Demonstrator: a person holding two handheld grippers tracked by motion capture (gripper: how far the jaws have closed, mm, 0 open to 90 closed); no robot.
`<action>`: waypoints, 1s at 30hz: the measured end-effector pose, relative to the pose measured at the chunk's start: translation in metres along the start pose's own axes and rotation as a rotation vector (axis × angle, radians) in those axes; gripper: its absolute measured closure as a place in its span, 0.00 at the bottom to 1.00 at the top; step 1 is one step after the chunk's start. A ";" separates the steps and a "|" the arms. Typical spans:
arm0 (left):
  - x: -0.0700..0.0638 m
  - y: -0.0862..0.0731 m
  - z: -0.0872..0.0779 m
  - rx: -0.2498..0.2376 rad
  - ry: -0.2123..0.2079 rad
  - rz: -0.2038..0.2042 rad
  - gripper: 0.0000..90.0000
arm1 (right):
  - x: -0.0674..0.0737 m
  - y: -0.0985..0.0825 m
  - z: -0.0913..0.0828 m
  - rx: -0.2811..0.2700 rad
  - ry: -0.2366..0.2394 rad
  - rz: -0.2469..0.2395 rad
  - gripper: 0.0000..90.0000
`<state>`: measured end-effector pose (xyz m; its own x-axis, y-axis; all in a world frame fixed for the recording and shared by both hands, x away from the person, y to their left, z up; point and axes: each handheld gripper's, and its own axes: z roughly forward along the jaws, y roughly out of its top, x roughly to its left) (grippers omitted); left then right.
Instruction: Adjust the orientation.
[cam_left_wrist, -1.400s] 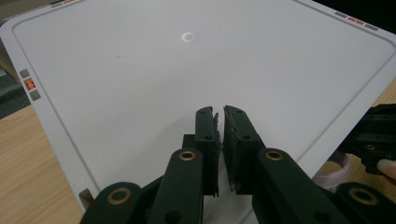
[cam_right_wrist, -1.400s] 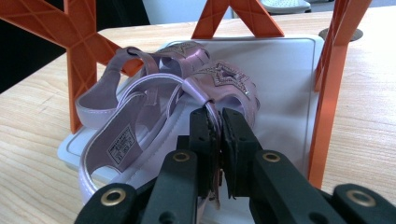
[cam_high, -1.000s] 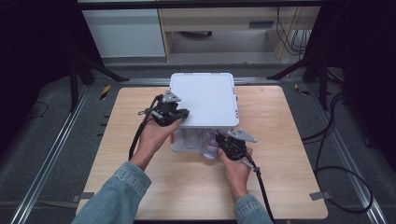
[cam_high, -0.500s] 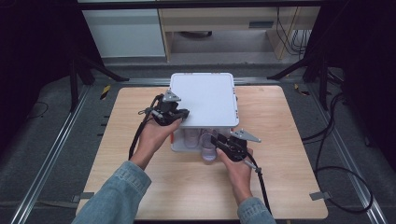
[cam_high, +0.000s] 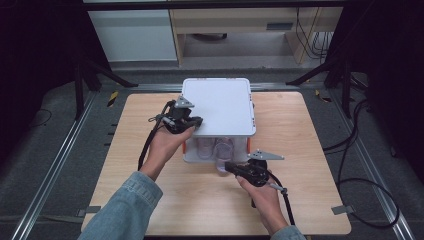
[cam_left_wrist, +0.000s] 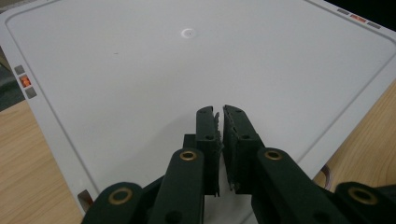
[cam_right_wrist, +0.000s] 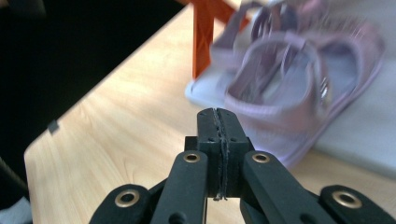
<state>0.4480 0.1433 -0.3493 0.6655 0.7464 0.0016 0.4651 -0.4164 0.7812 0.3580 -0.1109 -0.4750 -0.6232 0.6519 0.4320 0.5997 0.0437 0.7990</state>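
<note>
Your wooden table (cam_high: 310, 150) takes up the middle of the high view, ringed by dark floor and cables. At its upper centre stands a white two-level rack (cam_high: 220, 105): a flat white top panel on orange posts (cam_right_wrist: 203, 37), with a white base below.

On that lower level, at the rack's bottom edge in the high view, you have translucent purple cups (cam_high: 225, 147). In the right gripper view they sit blurred in the upper right, one large cup (cam_right_wrist: 299, 88) nearest the jaws, its rim just past the tips. Whether it touches them you cannot tell.

Your left hand (cam_high: 167, 145) reaches in from the lower left, holding the left gripper (cam_high: 192, 121) at the panel's left edge. In the left gripper view its jaws lie over the white panel, nearly closed with a thin gap, gripping nothing.

Your right hand (cam_high: 262, 197) comes from the bottom centre with the right gripper (cam_high: 229, 166) just below the rack's front. Its jaws are pressed fully together, empty.
</note>
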 end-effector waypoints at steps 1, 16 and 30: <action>0.000 0.000 0.000 0.001 0.001 0.000 0.94 | -0.001 -0.003 0.003 0.022 0.004 -0.002 1.00; 0.000 0.000 0.000 0.002 -0.002 -0.002 0.94 | -0.007 -0.021 0.022 0.144 -0.020 0.015 1.00; 0.000 0.001 0.000 0.005 -0.004 -0.001 0.94 | -0.014 -0.023 0.029 0.158 -0.037 0.026 1.00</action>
<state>0.4487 0.1433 -0.3491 0.6676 0.7445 -0.0019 0.4683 -0.4180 0.7784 0.3676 -0.0994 -0.5110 -0.5895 0.6814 0.4338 0.6886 0.1432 0.7109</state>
